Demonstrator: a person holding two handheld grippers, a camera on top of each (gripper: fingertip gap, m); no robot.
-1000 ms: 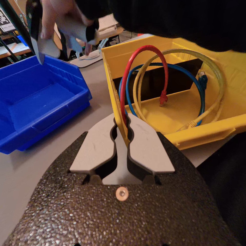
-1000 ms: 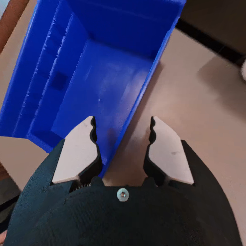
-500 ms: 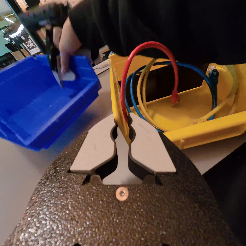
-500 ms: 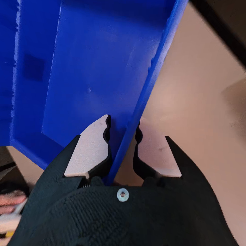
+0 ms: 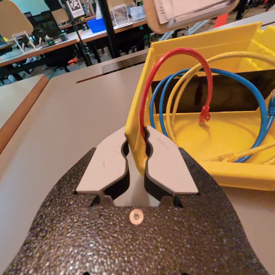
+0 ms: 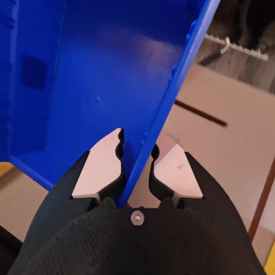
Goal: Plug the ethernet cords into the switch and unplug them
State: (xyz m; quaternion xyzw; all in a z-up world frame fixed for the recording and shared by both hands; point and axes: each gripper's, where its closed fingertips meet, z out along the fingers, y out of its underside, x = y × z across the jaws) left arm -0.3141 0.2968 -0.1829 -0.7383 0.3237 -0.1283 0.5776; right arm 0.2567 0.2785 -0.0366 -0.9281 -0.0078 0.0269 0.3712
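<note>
My left gripper (image 5: 136, 139) is shut on the left wall of a yellow bin (image 5: 215, 174), which rests on the table. Inside lie a red ethernet cord (image 5: 175, 51), a blue cord (image 5: 253, 95) and a yellow cord (image 5: 238, 55), with a black divider (image 5: 230, 92) behind them. The red cord runs down beside my right finger. My right gripper (image 6: 138, 139) is shut on the side wall of an empty blue bin (image 6: 96, 74) and holds it lifted and tilted above the table. No switch shows in either view.
The beige table (image 5: 67, 119) has a brown edge (image 5: 20, 110) at the left and a dark slot (image 5: 89, 79) near the back. Other tables and clutter stand beyond. A blurred tan and white object (image 5: 186, 11) is at the top of the left wrist view.
My right gripper closed on the blue bin's wall and lifted it off the table, out of the left wrist view. The person's arm has left that view. My left gripper keeps its hold.
</note>
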